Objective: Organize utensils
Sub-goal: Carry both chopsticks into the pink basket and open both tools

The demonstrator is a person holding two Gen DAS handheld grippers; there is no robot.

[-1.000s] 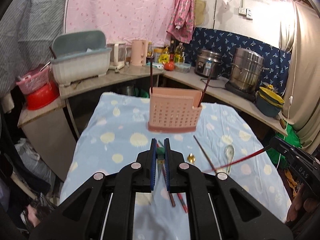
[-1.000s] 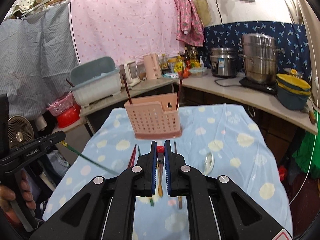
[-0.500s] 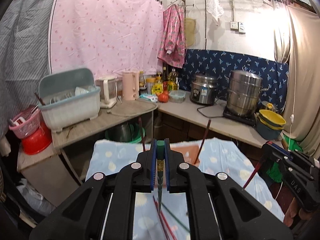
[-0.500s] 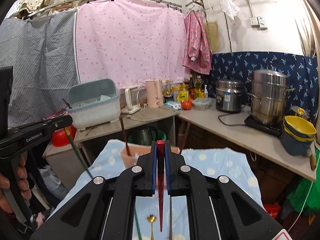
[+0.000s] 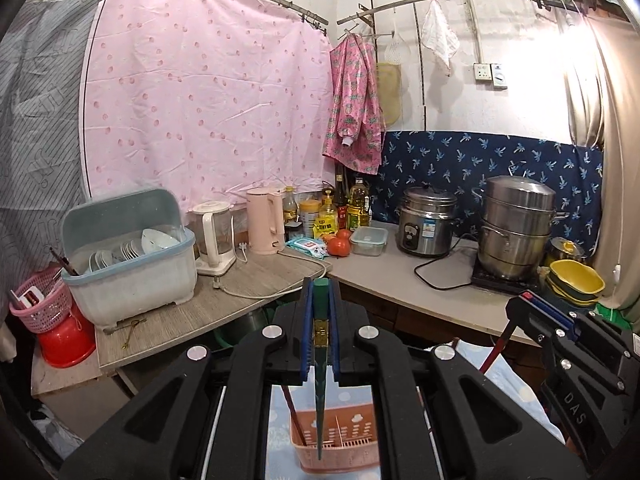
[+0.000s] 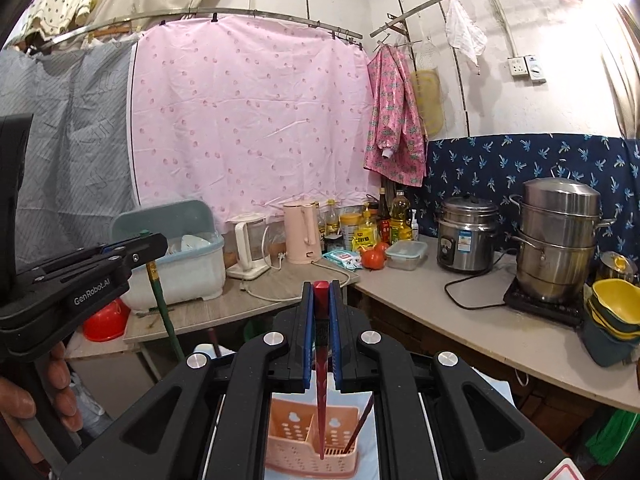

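Now I hold both chopsticks above the holder (image 6: 312,446) (green (image 5: 320,380) left, red (image 6: 321,384) right, jaws clamped); lowering tips in comes next.

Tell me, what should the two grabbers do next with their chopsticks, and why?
Probably lower both a little. The left gripper is shut on the green chopstick and the right gripper on the red chopstick; both tips hang over the pink utensil basket.

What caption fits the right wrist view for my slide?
Right gripper holds a red chopstick tip-down above the pink utensil basket.
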